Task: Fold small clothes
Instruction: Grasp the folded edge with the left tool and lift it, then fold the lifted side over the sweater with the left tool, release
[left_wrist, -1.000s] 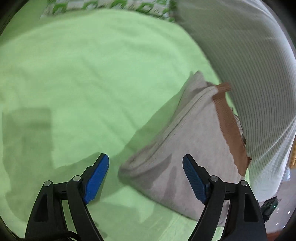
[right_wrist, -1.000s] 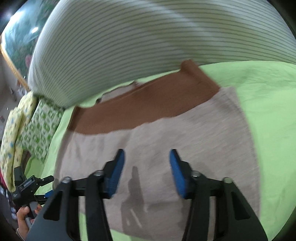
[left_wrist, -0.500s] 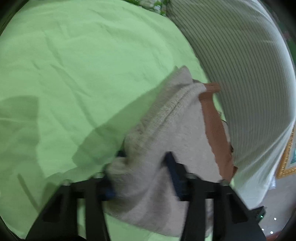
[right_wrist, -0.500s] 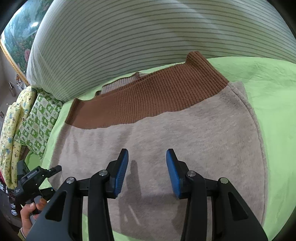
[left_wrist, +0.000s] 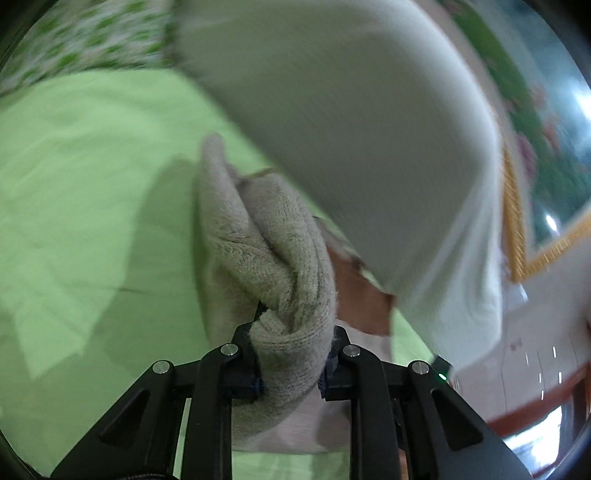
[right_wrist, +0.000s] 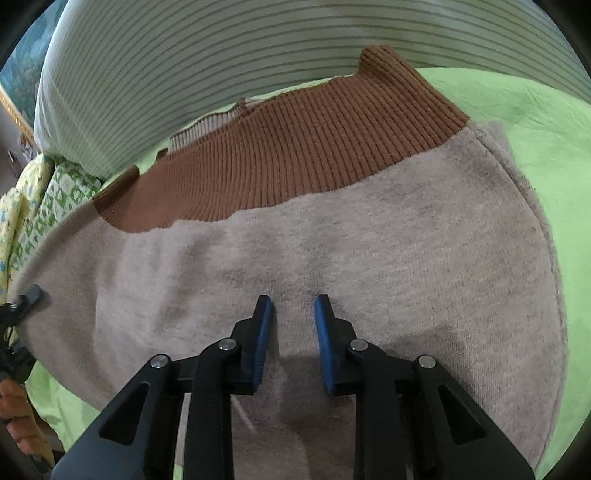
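Beige sweater (right_wrist: 369, 266) lies on green sheet (right_wrist: 554, 155); left tongs (left_wrist: 291, 365) clench its bunched edge; right tongs (right_wrist: 292, 332) hover parted above it.

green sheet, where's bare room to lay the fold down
Bare green sheet lies open on the far side of the bunched sweater held by the left gripper. Another strip runs beside the brown waistband. Crowded near the striped shirt.
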